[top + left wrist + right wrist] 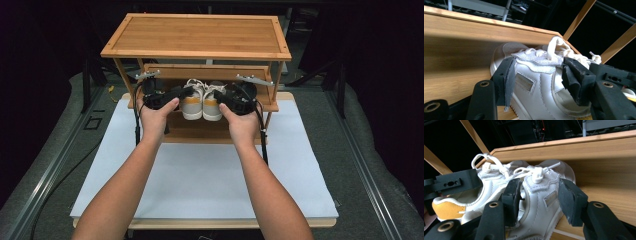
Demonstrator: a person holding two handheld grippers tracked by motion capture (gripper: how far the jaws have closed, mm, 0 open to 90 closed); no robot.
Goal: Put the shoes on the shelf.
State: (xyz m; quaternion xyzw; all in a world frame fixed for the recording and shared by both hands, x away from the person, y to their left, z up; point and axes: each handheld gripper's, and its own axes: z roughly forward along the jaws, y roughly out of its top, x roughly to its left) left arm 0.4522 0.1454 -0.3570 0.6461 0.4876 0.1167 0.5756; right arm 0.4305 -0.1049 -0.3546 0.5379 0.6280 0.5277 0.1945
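Observation:
A pair of white sneakers with orange heels stands on the middle shelf (269, 106) of a bamboo rack, heels toward me. My left gripper (176, 94) is at the left shoe (192, 104), my right gripper (223, 96) at the right shoe (212, 106). In the left gripper view the left gripper (537, 75) straddles the left shoe's (534, 97) side wall, one pad outside, one in its mouth, with slack. In the right gripper view the right gripper (540, 195) straddles the right shoe's (544, 205) side wall the same way, pads apart from the leather. Both are open.
The rack's top shelf (200, 35) overhangs both grippers and the shoes. A lower shelf (200, 134) lies under the hands. The rack stands on a white board (200, 180) over a wooden table. Slanted bamboo posts (579, 17) frame the rack's ends.

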